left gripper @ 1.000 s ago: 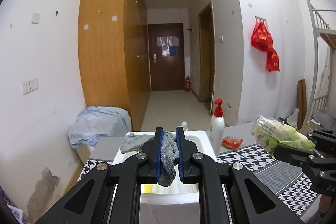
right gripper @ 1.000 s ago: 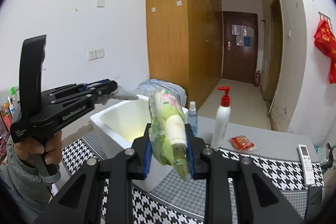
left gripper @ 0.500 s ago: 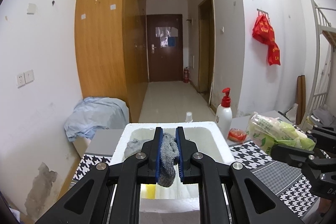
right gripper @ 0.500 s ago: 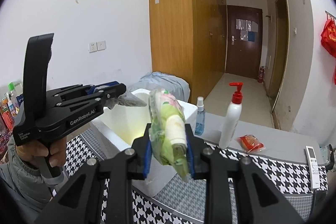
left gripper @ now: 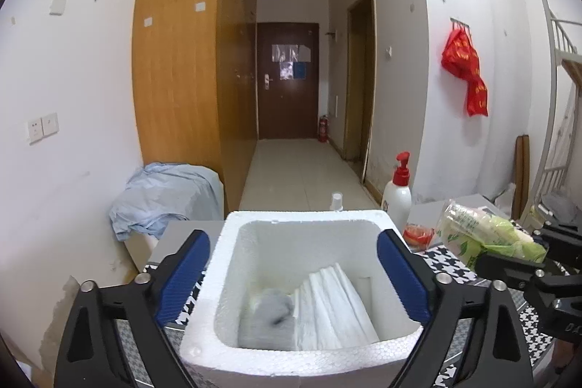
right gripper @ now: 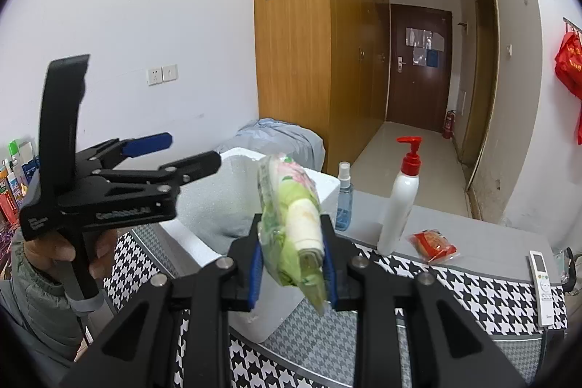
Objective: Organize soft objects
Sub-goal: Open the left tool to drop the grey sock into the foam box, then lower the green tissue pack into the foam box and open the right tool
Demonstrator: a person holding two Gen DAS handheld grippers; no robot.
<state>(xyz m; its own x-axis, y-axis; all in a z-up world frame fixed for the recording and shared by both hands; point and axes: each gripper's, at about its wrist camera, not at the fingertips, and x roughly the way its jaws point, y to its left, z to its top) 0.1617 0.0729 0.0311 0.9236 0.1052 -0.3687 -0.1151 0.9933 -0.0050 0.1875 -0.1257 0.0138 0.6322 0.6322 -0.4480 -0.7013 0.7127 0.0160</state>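
Observation:
My left gripper hovers over a white foam box, its jaws opening wide with nothing between them. A grey sock lies on the box floor below, beside folded white material. The right wrist view shows the left gripper from the side, held by a hand above the foam box. My right gripper is shut on a green and white plastic-wrapped soft pack. In the left wrist view that pack hangs just right of the box.
A white pump bottle with a red top, a small blue spray bottle, a red packet and a white remote sit on the houndstooth-covered table. A pale blue cloth heap lies left of the box.
The left gripper went from shut on the grey sock to wide open, and the sock dropped into the foam box. The right gripper still holds the pack.

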